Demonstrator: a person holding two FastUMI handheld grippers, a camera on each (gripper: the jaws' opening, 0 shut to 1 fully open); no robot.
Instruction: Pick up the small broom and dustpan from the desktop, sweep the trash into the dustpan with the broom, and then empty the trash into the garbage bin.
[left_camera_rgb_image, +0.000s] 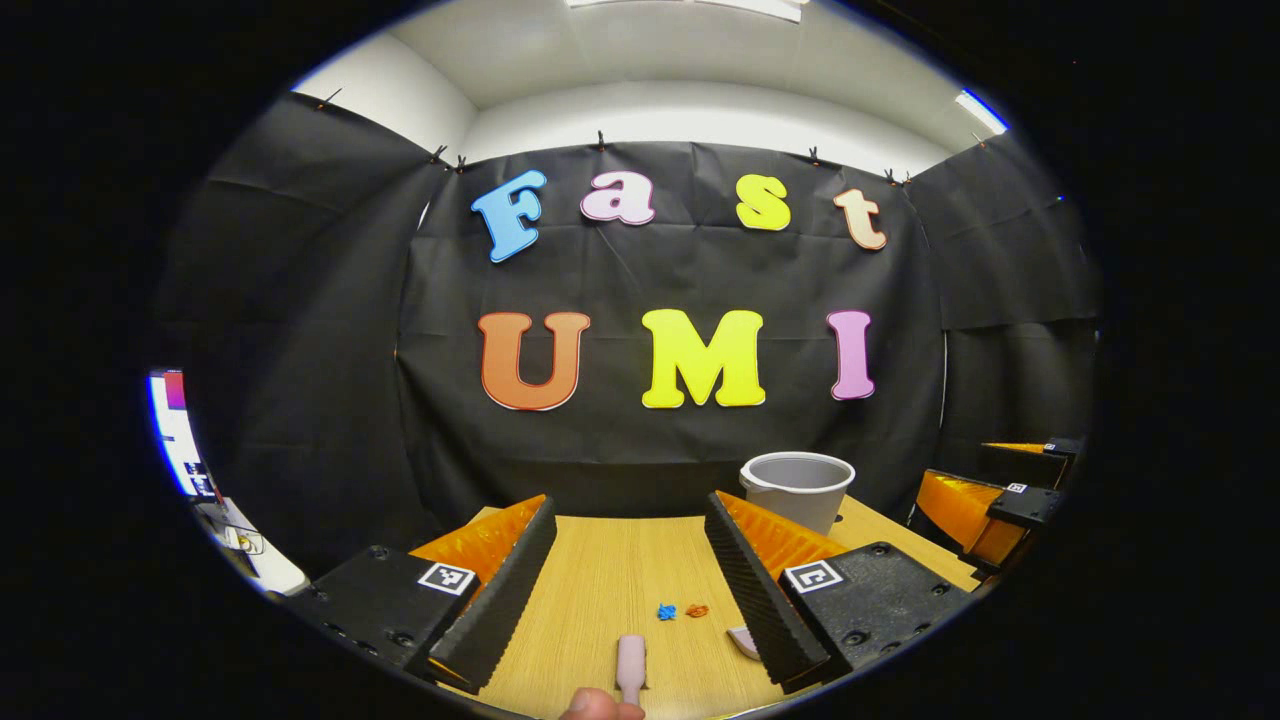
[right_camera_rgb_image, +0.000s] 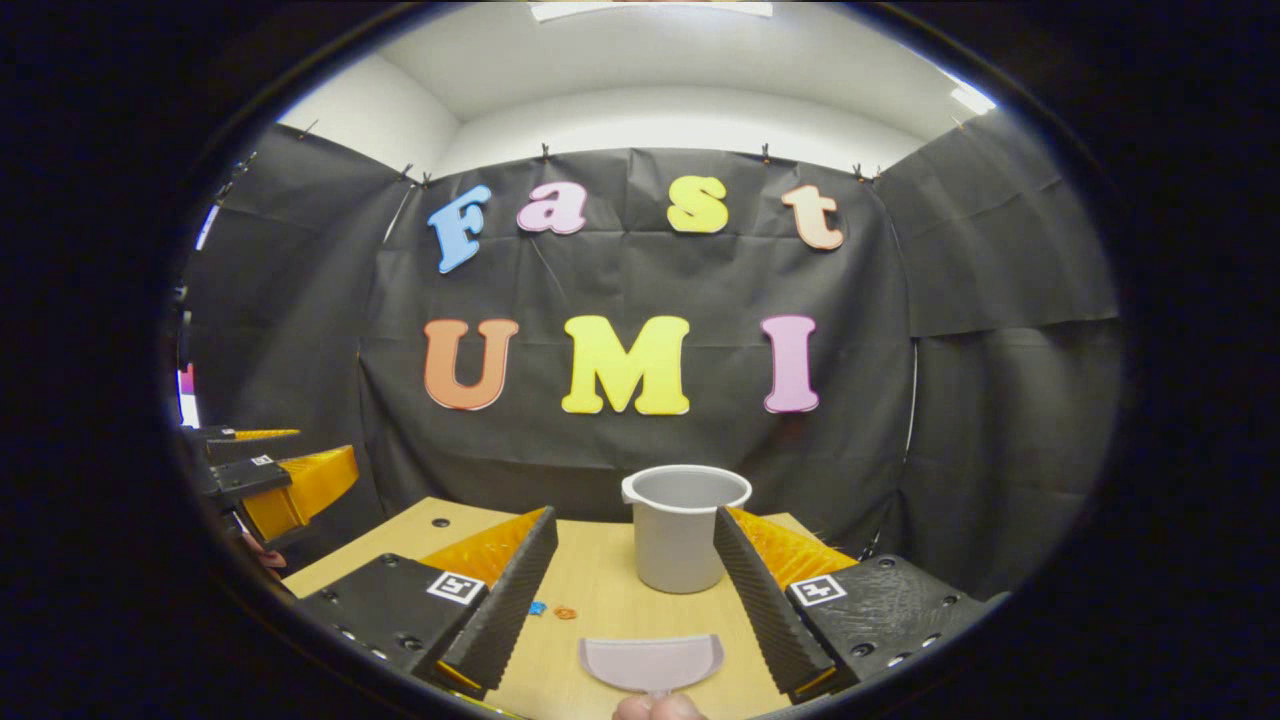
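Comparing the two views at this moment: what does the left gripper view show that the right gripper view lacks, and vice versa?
Left gripper view: the broom handle between its open jaws, a screen at far left, and the right gripper off to the right. Right gripper view: the whole dustpan ahead of its open jaws, and the left gripper off to the left. Shared: the bin, the blue and orange scraps, the table.

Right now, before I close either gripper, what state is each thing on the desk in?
left gripper: open, empty, above the desk.
right gripper: open, empty.
broom: lying on the desk, ungrasped; only its handle end shows.
dustpan: lying flat, empty, ungrasped.
blue scrap: loose on the desk, unswept.
orange scrap: loose beside the blue one.
garbage bin: upright, open; inside not visible.
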